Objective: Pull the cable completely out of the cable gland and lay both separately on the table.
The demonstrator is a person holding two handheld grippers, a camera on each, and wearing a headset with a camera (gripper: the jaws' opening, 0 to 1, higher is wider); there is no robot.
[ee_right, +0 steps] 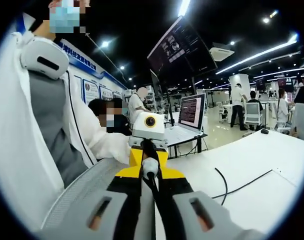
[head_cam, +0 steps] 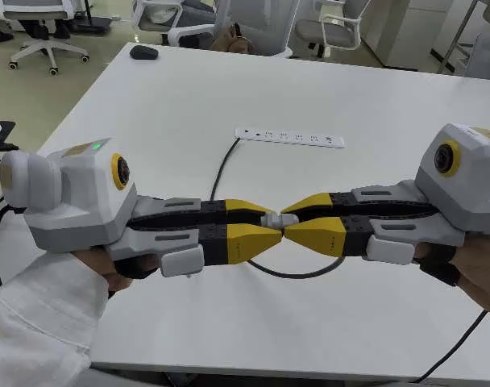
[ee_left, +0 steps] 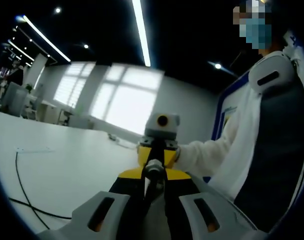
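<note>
A small grey cable gland (head_cam: 278,218) hangs above the white table (head_cam: 374,89), pinched between two grippers that meet tip to tip. My left gripper (head_cam: 269,222) comes in from the left and is shut on one end. My right gripper (head_cam: 292,223) comes in from the right and is shut on the other end. In the left gripper view the gland (ee_left: 154,168) sits at the closed yellow tips, facing the right gripper (ee_left: 159,146). The right gripper view shows the gland (ee_right: 150,167) likewise. A black cable (head_cam: 287,274) loops on the table beneath; whether it enters the gland I cannot tell.
A white power strip (head_cam: 289,137) lies mid-table behind the grippers. A dark mouse (head_cam: 144,52) rests at the far left corner. Office chairs (head_cam: 40,32) stand beyond the table. Another stretch of black cable (head_cam: 463,339) runs off the near right edge.
</note>
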